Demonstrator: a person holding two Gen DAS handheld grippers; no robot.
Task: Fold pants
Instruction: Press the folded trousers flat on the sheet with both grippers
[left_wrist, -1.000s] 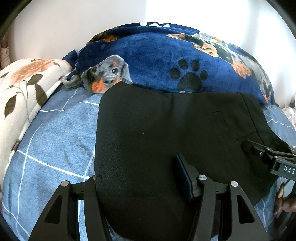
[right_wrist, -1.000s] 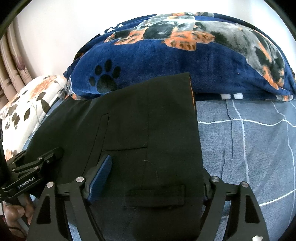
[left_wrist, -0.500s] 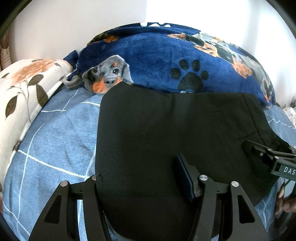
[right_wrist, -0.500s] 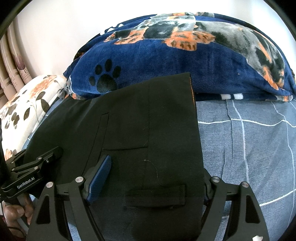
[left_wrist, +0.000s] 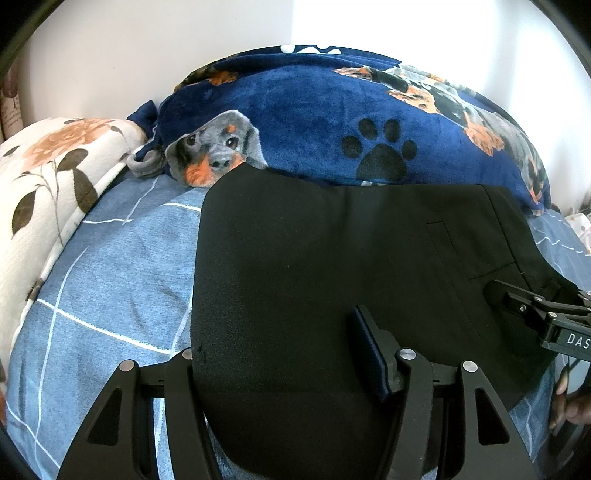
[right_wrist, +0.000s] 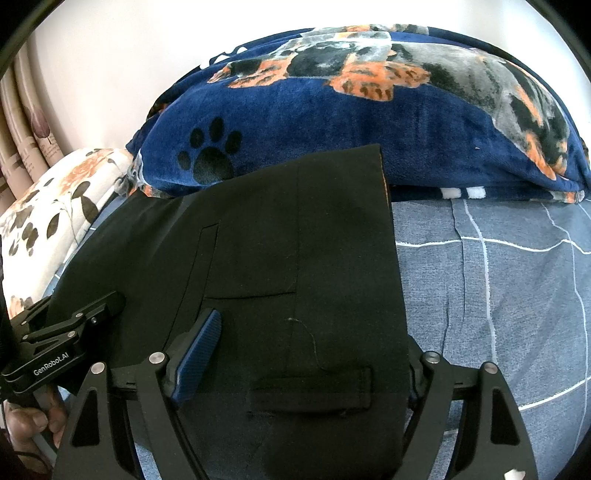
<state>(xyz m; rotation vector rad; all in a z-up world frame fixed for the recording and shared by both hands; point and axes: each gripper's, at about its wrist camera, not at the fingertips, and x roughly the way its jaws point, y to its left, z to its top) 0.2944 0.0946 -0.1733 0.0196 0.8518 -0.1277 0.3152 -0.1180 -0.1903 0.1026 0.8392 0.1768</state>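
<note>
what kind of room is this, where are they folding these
Most likely a bedroom: the black pants lie on a bed with a blue checked sheet, a dog-print fleece blanket is bunched along the wall, and a floral quilt sits at the side.

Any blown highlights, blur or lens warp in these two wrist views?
Left wrist: white wall blown out, black pants nearly textureless, edges bowed. Right wrist: same bowing, wall bright, blue checked sheet sharp. No motion blur.
</note>
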